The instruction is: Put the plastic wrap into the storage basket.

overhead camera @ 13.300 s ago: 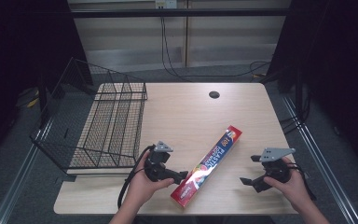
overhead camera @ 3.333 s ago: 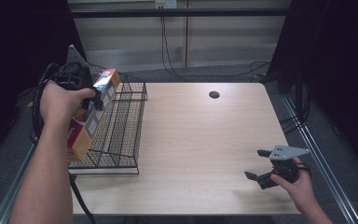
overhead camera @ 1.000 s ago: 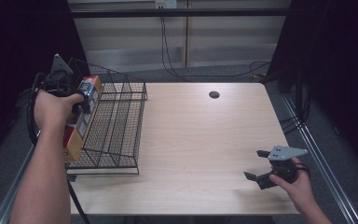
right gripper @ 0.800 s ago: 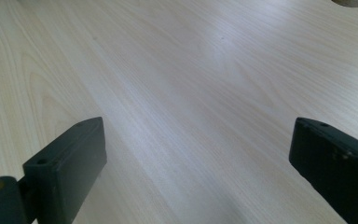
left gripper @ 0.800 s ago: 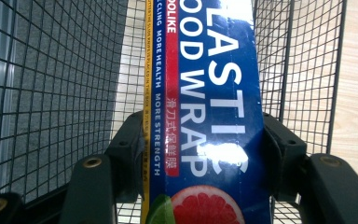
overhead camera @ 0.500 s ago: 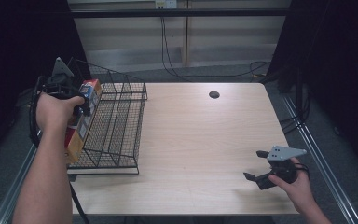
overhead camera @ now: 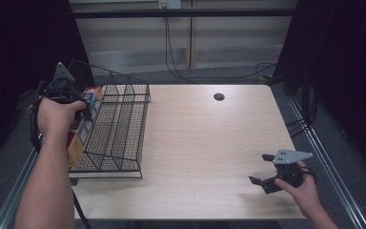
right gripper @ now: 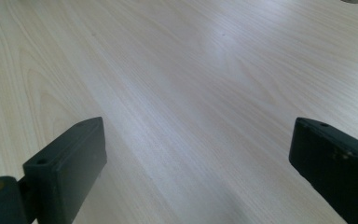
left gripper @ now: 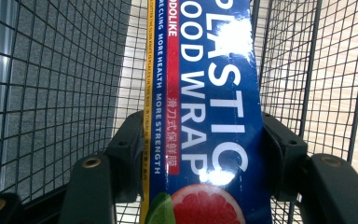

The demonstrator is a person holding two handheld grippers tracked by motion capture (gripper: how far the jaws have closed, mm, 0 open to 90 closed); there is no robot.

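1. Over on the left, the left tool (overhead camera: 83,110) is up at the near-left side of the wire basket (overhead camera: 124,138), held above the surface (overhead camera: 209,143) by the person's left hand (overhead camera: 55,114).
2. In the left gripper view its two black jaws clamp the plastic wrap box (left gripper: 205,116) from both sides, pads pressed flat on the box's long edges. A firm hold, no gap showing.
3. The box is long and narrow, blue-faced with white lettering, a red strip and a yellow edge, and a grapefruit slice printed at the near end. It runs away from the camera, down into the basket.
4. From the high view the plastic wrap box (overhead camera: 78,138) stands steeply tilted at the basket's left wall, its top end at the tool and its lower end down beside the left forearm. Whether that lower end touches the basket floor I cannot tell.
5. The basket itself sits on the far-left part of the surface, black wire mesh, with its taller back rising at the far side.
6. Over on the right, the right tool (overhead camera: 265,169) rests low at the near-right corner, in the person's right hand (overhead camera: 302,183), well apart from the basket.
7. Its jaws stand wide in the right gripper view, with bare pale wood (right gripper: 191,93) between them.
8. A small dark round hole (overhead camera: 218,97) marks the far middle of the surface.
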